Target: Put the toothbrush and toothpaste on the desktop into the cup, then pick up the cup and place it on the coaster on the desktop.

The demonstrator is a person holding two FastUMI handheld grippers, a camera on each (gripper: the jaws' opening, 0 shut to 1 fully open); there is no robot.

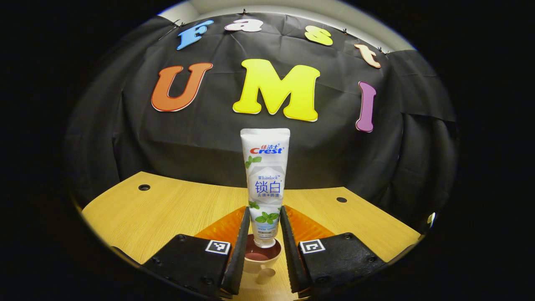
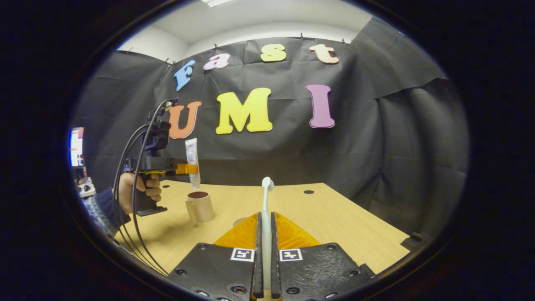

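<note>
Left gripper (image 1: 264,244) clamped on toothpaste (image 1: 265,175) low on tube, cap end down, hanging just above cup (image 1: 262,257) mouth. Tube soft, light, likely to dent or slip if squeezed near middle; hold near firmer cap end suits it. Right gripper (image 2: 264,246) clamped on toothbrush (image 2: 266,209) handle, head up, above desktop (image 2: 342,225). Brush stiff, thin, may pivot. Cup (image 2: 199,206) rigid, upright, handle side graspable. Coaster not clearly made out.

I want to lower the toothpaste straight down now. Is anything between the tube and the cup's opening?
Nothing visible. The left gripper holds the toothpaste upright, cap down, right above the cup. The cup's mouth looks open and empty. The toothbrush is off to the side in the right gripper.
</note>
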